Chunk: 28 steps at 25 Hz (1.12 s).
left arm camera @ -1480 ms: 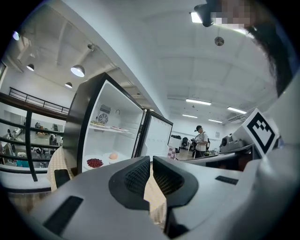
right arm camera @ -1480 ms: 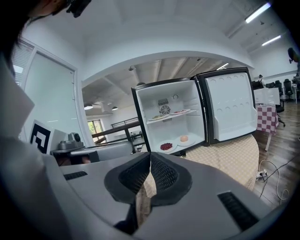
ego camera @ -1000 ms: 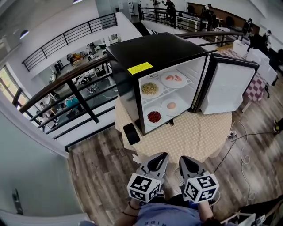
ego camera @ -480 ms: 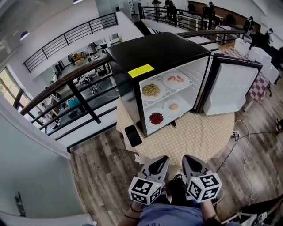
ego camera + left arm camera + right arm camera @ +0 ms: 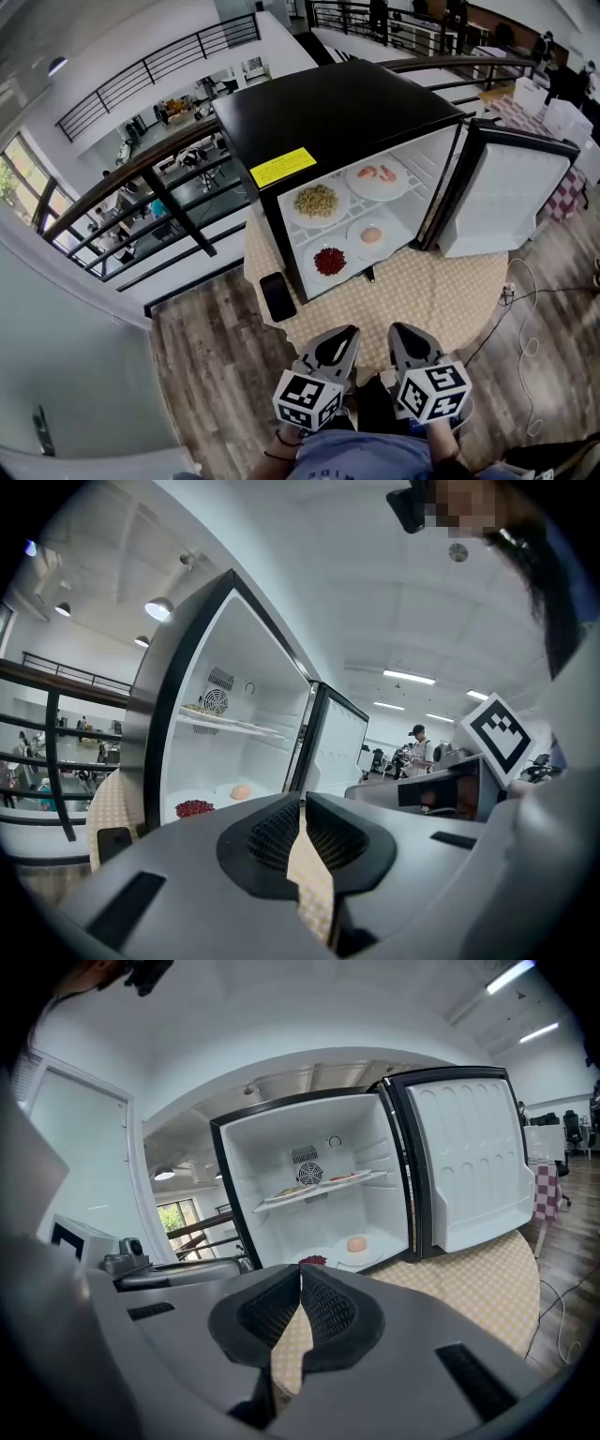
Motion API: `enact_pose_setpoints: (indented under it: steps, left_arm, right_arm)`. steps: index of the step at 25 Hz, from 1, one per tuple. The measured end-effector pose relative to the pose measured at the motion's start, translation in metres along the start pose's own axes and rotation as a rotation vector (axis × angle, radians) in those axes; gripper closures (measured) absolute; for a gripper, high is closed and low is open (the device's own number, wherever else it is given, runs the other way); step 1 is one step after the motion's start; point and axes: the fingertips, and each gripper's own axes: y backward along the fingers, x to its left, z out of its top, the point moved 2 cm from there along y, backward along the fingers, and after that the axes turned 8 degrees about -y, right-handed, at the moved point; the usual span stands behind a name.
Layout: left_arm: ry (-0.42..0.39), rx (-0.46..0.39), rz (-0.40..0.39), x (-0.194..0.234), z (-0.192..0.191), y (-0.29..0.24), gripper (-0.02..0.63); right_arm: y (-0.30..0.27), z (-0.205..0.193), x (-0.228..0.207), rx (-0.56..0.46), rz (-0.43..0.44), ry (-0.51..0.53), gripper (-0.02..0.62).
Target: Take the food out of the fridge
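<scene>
A black mini fridge (image 5: 328,112) stands on a round table with its door (image 5: 506,192) swung wide to the right. On its upper shelf sit a plate of yellowish food (image 5: 316,201) and a plate with pink pieces (image 5: 377,174). Below lie a plate of red food (image 5: 329,262) and a plate with one pale orange item (image 5: 371,235). My left gripper (image 5: 347,335) and right gripper (image 5: 401,333) hover side by side at the table's near edge, both shut and empty. The red food (image 5: 194,808) and the orange item (image 5: 356,1243) show ahead in the gripper views.
A black phone (image 5: 277,296) lies on the checked tablecloth (image 5: 422,291) left of the fridge. A dark railing (image 5: 141,169) runs behind the table over a lower floor. Cables (image 5: 525,300) trail on the wood floor at right. A person (image 5: 417,747) stands far off.
Both grippers and the view have moved forward toward the table; the fridge looks larger and nearer. The jaws stayed shut.
</scene>
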Motion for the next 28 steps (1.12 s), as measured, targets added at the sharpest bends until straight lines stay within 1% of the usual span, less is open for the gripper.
enact_pose_setpoints:
  steps: [8,13,18,23,28]
  left_arm:
    - [0.002,0.006,0.033,0.02,0.011,-0.063,0.586]
    - [-0.031,0.048,0.071,0.028,-0.001,-0.09,0.586]
    - [-0.003,0.084,0.094,0.036,-0.012,-0.106,0.586]
    - [0.009,0.127,0.111,0.044,-0.021,-0.119,0.586]
    - [0.024,0.14,0.13,0.05,-0.024,-0.127,0.586]
  right_arm:
    - [-0.043,0.04,-0.044,0.021,0.02,-0.006,0.575]
    - [-0.065,0.055,-0.065,0.028,0.043,-0.023,0.575]
    - [-0.088,0.061,-0.081,0.047,0.072,-0.054,0.575]
    - [-0.107,0.062,-0.1,0.069,0.078,-0.107,0.575]
    - [-0.129,0.056,-0.116,0.114,0.1,-0.111,0.574]
